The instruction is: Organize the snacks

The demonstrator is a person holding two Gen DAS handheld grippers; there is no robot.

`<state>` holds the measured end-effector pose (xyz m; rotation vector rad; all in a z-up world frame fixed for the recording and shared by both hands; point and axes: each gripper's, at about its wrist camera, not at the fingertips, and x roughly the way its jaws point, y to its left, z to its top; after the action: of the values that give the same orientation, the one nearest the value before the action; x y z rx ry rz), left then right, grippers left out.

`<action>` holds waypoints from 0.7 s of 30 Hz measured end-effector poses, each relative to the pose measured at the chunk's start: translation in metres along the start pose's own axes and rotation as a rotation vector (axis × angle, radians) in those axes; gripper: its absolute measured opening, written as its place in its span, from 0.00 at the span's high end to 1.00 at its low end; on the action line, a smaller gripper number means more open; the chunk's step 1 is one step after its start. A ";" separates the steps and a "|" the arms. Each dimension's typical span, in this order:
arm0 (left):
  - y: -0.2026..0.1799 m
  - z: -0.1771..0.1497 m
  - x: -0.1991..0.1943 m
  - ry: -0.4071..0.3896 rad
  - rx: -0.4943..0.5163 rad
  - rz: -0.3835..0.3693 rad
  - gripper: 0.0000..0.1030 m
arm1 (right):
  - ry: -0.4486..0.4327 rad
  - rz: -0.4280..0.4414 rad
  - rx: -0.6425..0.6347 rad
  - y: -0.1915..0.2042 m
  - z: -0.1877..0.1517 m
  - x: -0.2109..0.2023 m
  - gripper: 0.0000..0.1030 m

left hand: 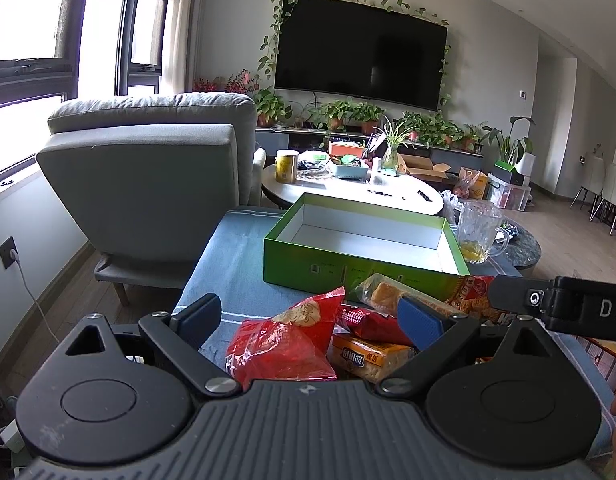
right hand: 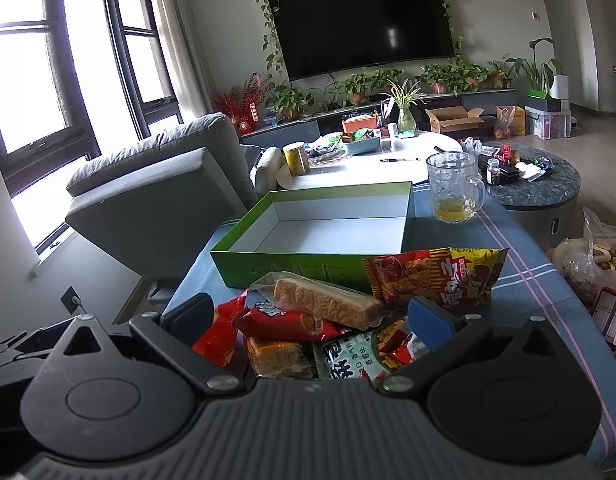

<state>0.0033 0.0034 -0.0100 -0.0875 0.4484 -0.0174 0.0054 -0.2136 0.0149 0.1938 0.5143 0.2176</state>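
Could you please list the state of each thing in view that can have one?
Green cardboard box: open, empty.
Clear glass mug: upright, a little yellow liquid at the bottom.
Wall-mounted black television: off.
Clear-wrapped sponge cake: sealed, atop the snack pile.
Left gripper: open.
Right gripper: open.

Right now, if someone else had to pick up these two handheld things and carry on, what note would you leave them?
Left tool: open, holding nothing, hovering over the snack pile.
Right tool: open, holding nothing, also over the pile.
Green box: on the blue cloth, nothing in it.
Snacks: heaped in front of the box, none packed. The red bag is nearest the left tool; the wrapped cake bar lies on top; the red and yellow packet leans against the box.
Glass mug: right of the box, keep clear.
Left to do: move every snack into the box.
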 end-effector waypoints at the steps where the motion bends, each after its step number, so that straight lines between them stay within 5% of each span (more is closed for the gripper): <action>1: -0.001 0.000 0.000 0.000 0.000 0.000 0.08 | 0.000 0.000 0.000 0.000 0.000 0.000 0.25; 21: 0.000 -0.004 0.003 0.020 -0.003 0.005 0.08 | -0.008 -0.003 -0.005 0.002 -0.004 0.001 0.25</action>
<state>0.0038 0.0033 -0.0149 -0.0894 0.4682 -0.0128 0.0036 -0.2106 0.0119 0.1892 0.5055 0.2152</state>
